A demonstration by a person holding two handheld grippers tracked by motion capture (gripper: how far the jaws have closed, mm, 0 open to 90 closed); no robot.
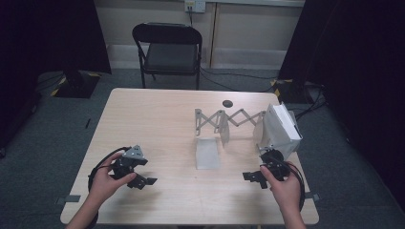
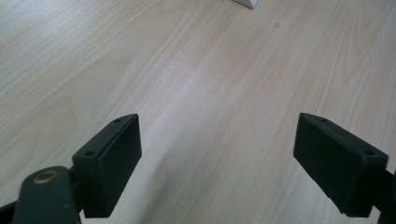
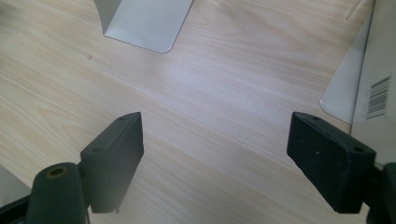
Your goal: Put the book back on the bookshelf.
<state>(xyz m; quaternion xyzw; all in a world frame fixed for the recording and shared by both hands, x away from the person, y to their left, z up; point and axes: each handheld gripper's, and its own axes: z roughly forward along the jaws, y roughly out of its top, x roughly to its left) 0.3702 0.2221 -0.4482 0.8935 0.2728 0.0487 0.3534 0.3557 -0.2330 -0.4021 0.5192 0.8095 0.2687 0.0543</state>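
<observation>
An expanding metal book rack (image 1: 229, 120) stands on the wooden table (image 1: 157, 114), its scissor lattice stretched between two upright plates. Its left plate has a flat foot (image 1: 207, 152) (image 3: 144, 23) lying on the table. White books or boxes (image 1: 282, 126) lean against its right end, and one with a barcode label (image 3: 379, 88) is near my right jaw. My left gripper (image 1: 149, 182) (image 2: 217, 163) rests low near the table's front left, open and empty. My right gripper (image 1: 249, 176) (image 3: 215, 163) sits at the front right, just below the white stack, open and empty.
A black folding chair (image 1: 168, 50) stands beyond the far edge of the table. A small dark round mark (image 1: 228, 103) lies near the far edge. Dark curtains flank the room, and cables run across the grey floor at the right.
</observation>
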